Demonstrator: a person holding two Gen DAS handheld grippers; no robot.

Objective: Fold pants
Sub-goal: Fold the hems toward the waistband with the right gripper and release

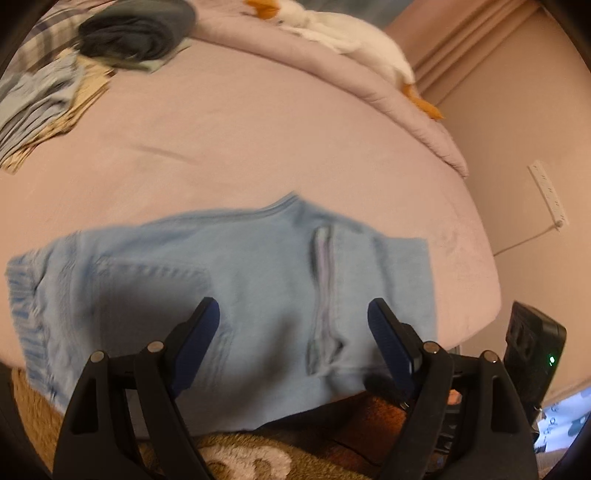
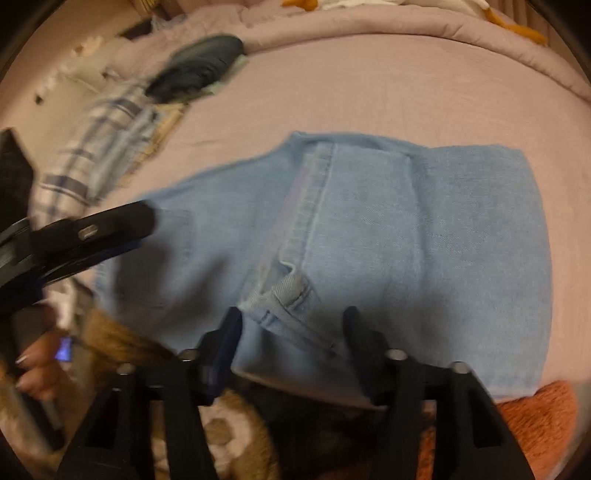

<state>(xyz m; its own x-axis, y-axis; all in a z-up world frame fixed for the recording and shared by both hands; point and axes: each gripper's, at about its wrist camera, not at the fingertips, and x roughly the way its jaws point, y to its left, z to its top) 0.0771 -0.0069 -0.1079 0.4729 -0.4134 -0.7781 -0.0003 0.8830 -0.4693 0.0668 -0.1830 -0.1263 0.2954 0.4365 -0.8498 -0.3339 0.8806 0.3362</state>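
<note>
Light blue denim pants point(image 1: 229, 280) lie folded on the pink bed, their near edge hanging over the bedside. My left gripper point(image 1: 293, 314) hovers over them with its jaws wide apart and nothing between the blue pads. In the right wrist view the same pants point(image 2: 424, 236) fill the middle, with a turned-over hem and seam point(image 2: 291, 291) just ahead of my right gripper point(image 2: 291, 325). Its jaws stand apart above the denim's near edge, and the pads do not press on cloth. The left gripper point(image 2: 122, 225) shows there as a black blur at the left.
A pile of folded clothes point(image 1: 48, 99) and a dark bundle point(image 1: 136, 33) sit at the bed's far left. A white plush goose point(image 1: 351, 37) lies on the rolled duvet. A power strip point(image 1: 548, 194) hangs on the wall. A brown patterned rug point(image 1: 251, 458) lies below, and a hand point(image 2: 37, 369) is at the lower left.
</note>
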